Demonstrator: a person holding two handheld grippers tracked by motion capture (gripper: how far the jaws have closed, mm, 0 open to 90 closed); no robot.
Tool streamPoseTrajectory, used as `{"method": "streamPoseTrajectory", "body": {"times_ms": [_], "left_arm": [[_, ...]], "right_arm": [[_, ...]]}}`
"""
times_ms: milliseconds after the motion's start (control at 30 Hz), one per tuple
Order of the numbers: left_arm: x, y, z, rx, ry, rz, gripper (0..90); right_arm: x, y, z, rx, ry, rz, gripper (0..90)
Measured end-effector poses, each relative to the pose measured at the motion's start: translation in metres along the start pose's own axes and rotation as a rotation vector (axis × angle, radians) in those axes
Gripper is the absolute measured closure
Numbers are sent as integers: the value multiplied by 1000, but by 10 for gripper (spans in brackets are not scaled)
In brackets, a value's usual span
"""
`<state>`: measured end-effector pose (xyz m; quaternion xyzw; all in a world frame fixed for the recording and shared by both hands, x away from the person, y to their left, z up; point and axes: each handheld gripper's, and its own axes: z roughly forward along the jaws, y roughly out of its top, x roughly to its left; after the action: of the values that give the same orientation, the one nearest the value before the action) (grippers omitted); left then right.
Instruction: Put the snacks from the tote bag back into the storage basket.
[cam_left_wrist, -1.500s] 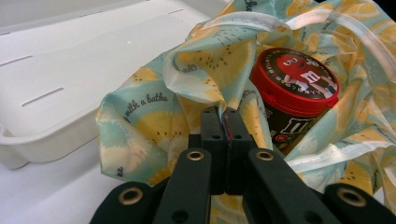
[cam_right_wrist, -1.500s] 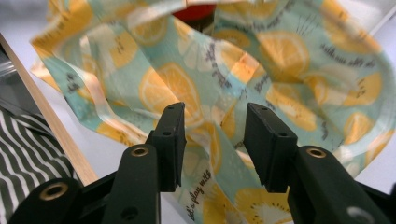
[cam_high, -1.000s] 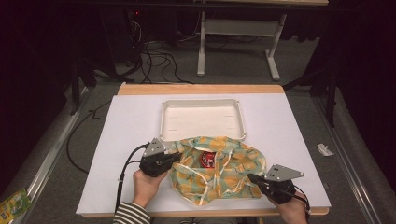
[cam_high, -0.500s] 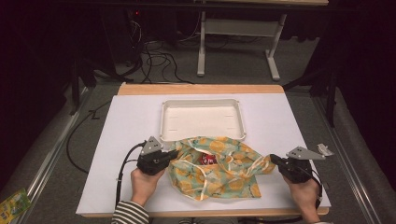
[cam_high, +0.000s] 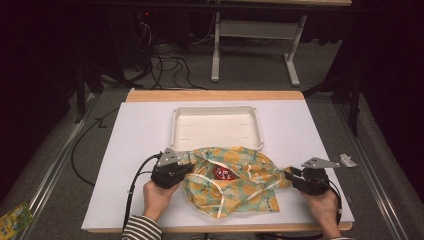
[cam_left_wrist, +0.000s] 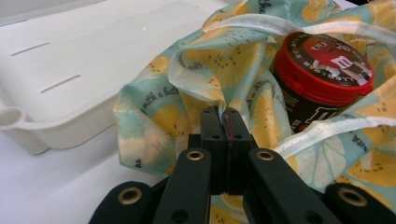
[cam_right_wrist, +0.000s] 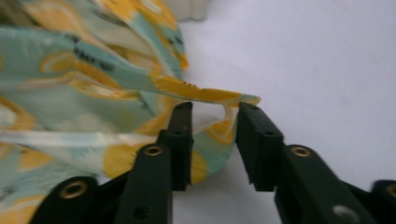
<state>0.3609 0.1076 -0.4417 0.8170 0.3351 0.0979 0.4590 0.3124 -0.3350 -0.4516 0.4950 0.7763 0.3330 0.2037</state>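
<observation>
A lemon-print cloth bag (cam_high: 240, 187) lies on the white table, just in front of an empty white tray (cam_high: 175, 131). A red-lidded dark jar (cam_high: 225, 173) sits in its open mouth. My left gripper (cam_high: 186, 169) is shut on the bag's left edge; in the left gripper view the jaws (cam_left_wrist: 225, 116) pinch the fabric (cam_left_wrist: 154, 121) beside the jar (cam_left_wrist: 322, 65) and the tray (cam_left_wrist: 70, 74). My right gripper (cam_high: 289, 175) is at the bag's right corner. Its jaws (cam_right_wrist: 215, 109) have just been opening; the cloth corner (cam_right_wrist: 219, 95) hangs between them, untouched by the pads.
The tray stands at the table's middle back. A small white scrap (cam_high: 348, 161) lies by the table's right edge. A green packet (cam_high: 15, 220) and cables (cam_high: 165, 60) lie on the floor. Bare white tabletop (cam_high: 135, 130) spreads left and right of the bag.
My right gripper moved right and a little away from the front edge, drawing the bag's right corner outward. The left gripper stayed where it was.
</observation>
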Motion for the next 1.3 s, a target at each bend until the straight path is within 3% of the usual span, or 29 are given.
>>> {"method": "streamPoseTrajectory", "body": {"times_ms": [233, 367, 467, 533, 667, 833, 933, 1300], "left_arm": [[-4, 0, 0, -6, -16, 4, 897], [-4, 1, 0, -12, -19, -4, 896], [-3, 1, -1, -19, -16, -7, 897], [-2, 2, -2, -24, -15, -7, 896], [2, 2, -4, -38, -3, -16, 897], [4, 4, -4, -43, -12, -30, 896], [1, 6, -2, -41, -15, -22, 897], [-7, 20, -2, -48, -16, 11, 897]], "right_arm": [[26, 8, -32, -119, 20, -84, 553], [36, 10, -40, -110, 39, -129, 537], [36, 11, -42, -43, 62, -113, 528], [35, 8, -42, -28, 59, -113, 532], [26, 4, -49, -61, 80, -62, 531], [27, 3, -60, -106, 60, -51, 531], [36, 7, -60, -132, 64, -81, 532], [106, 21, -34, -153, 244, -235, 535]]}}
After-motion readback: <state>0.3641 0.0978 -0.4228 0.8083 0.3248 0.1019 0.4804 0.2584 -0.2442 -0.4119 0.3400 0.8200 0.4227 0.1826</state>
